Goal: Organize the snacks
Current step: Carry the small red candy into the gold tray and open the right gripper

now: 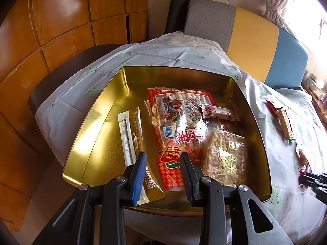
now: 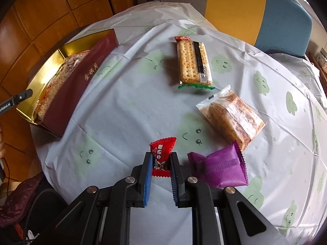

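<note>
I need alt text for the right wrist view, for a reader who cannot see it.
The right gripper pinches a small red snack packet above a pale tablecloth. Nearby lie a purple packet, two cracker packs, and at left a gold tin.

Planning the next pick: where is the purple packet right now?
In the right wrist view, the purple packet lies on the tablecloth just right of the right gripper, near the clear-wrapped biscuit pack.

Gold tin [image 1: 98,110] as landmark: far strip inside bare, near half crowded with packets. Desk [image 2: 122,106] right of tin open; beyond, cracker pack [image 2: 193,61], wafer pack [image 2: 231,116], purple packet [image 2: 220,167] obstruct.
</note>
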The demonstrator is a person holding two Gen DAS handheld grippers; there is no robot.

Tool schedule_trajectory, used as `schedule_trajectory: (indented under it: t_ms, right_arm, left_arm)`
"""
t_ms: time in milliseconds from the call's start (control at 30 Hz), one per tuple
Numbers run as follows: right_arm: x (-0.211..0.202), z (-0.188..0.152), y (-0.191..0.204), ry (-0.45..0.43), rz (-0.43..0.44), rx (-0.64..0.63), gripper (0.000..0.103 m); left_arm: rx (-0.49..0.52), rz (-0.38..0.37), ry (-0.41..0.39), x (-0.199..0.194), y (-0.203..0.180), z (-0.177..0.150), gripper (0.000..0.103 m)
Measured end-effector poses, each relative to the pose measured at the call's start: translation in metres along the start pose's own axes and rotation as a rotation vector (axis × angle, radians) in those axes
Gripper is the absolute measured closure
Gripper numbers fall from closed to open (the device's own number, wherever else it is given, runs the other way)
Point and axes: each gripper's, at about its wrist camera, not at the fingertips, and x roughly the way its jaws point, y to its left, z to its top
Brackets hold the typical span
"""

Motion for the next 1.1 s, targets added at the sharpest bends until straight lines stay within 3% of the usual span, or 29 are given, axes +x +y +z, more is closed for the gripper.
schedule_trajectory:
  t_ms: [200, 533, 600, 633, 833, 1100]
  right_arm:
    - [-0.014, 0.025, 0.042, -0.064, 0.097, -0.069, 0.087]
    - [-0.014, 0.079, 0.152, -0.128, 0.407, -0.188, 0.086]
    - [-0.005, 0.086, 0.171, -0.117, 0.473, -0.182, 0.076]
    - [0.001, 0.089, 0.177, -0.111, 0.483, -0.179, 0.07]
    - [0.02, 0.082, 0.192, -0.064, 0.443, -0.185, 0.07]
    - [0.012, 0.061, 0.16, -0.078, 0.333, -0.179, 0.07]
  left_arm:
    - [-0.056, 0.037, -0.012, -0.001, 0.023, 0.005, 0.069]
    - [-0.159, 0.092, -0.028, -0.002, 0.067, 0.008, 0.069]
    - [-0.163, 0.096, -0.029, -0.002, 0.069, 0.007, 0.069]
    - [-0.162, 0.095, -0.028, -0.002, 0.07, 0.007, 0.069]
    - [-0.154, 0.091, -0.023, 0.003, 0.069, 0.006, 0.069]
    - [-0.108, 0.08, -0.022, 0.002, 0.053, 0.003, 0.069]
